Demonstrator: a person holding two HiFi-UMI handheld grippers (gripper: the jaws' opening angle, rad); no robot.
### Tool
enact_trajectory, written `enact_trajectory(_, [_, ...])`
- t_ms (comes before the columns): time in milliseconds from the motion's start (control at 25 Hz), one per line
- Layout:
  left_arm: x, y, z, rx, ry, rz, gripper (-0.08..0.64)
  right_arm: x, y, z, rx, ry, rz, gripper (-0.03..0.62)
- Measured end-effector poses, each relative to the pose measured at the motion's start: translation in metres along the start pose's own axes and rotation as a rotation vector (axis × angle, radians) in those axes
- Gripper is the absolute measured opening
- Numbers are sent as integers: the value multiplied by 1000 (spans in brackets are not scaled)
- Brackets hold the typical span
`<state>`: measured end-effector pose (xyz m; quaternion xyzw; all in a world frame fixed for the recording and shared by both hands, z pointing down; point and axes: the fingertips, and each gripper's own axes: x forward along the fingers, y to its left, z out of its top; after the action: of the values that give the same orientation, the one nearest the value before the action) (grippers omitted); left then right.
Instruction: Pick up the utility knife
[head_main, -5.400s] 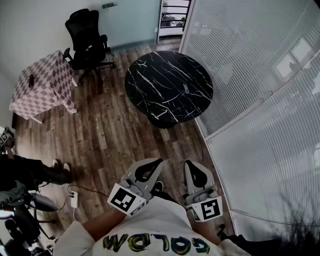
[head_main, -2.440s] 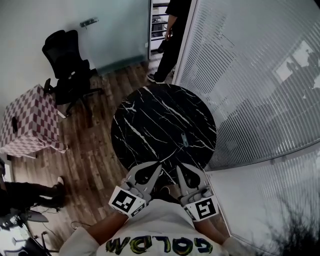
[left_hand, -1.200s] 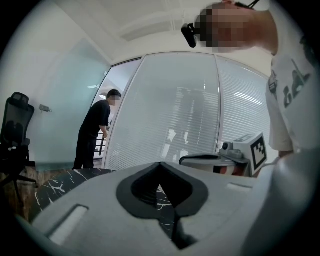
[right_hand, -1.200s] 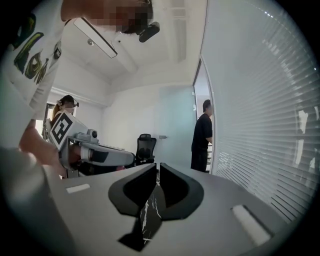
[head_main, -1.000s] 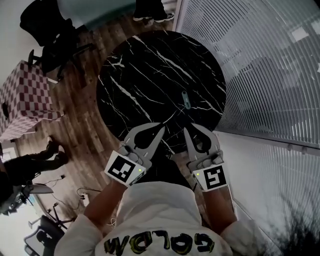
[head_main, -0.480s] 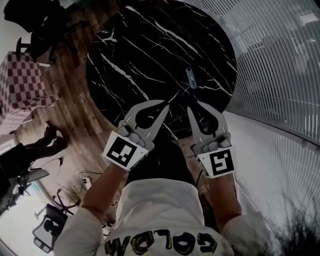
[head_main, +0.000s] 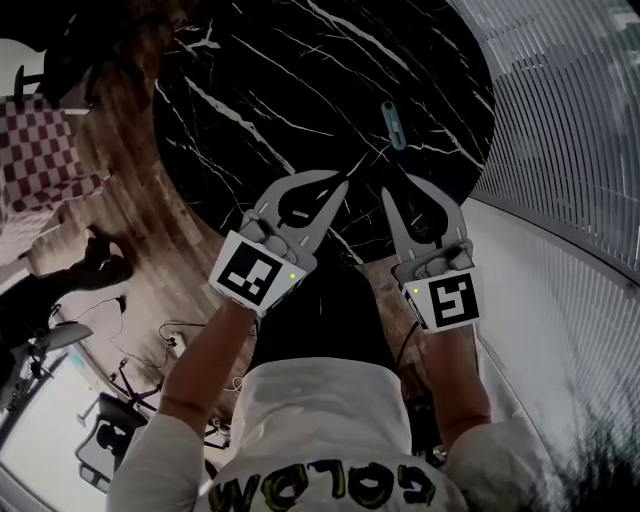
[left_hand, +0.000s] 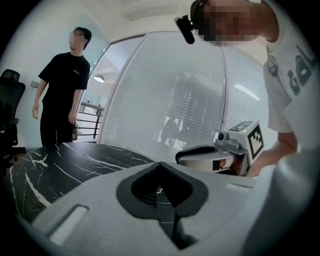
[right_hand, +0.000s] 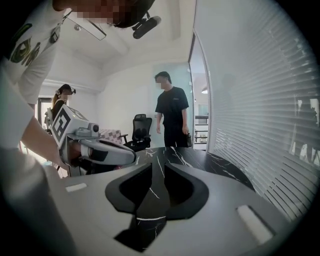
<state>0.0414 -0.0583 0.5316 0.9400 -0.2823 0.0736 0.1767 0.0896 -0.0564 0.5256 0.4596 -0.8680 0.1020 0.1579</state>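
The utility knife (head_main: 393, 125), small, slim and pale blue-grey, lies on the round black marble table (head_main: 300, 90), towards its right side. Both grippers hang side by side over the table's near edge, pointing at the knife and short of it. My left gripper (head_main: 345, 184) (left_hand: 160, 164) is shut and empty, its tip below and left of the knife. My right gripper (head_main: 386, 192) (right_hand: 156, 165) is just below the knife. Its jaws are opening: a narrow gap shows between them, with only the tabletop seen through it. Neither gripper view shows the knife.
A person in black (left_hand: 60, 95) (right_hand: 172, 115) stands at the table's far side. A glass wall with blinds (head_main: 570, 130) runs close along the right. A checkered table (head_main: 40, 150) and an office chair (right_hand: 140, 127) stand to the left on the wooden floor (head_main: 140, 230).
The table has come much nearer in the head view. Both grippers have sunk over its near edge, closing on the knife. A gap now shows between the right jaws.
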Motion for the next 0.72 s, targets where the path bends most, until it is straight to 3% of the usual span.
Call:
enact_trajectory(440, [28,25,-52,-37,55,-1,3,28,-27,-54,20,85,-14,106])
enact_trajectory(720, [38,36,-56,-56,54,-10,3,42,-40,-74,33,147,-36,123])
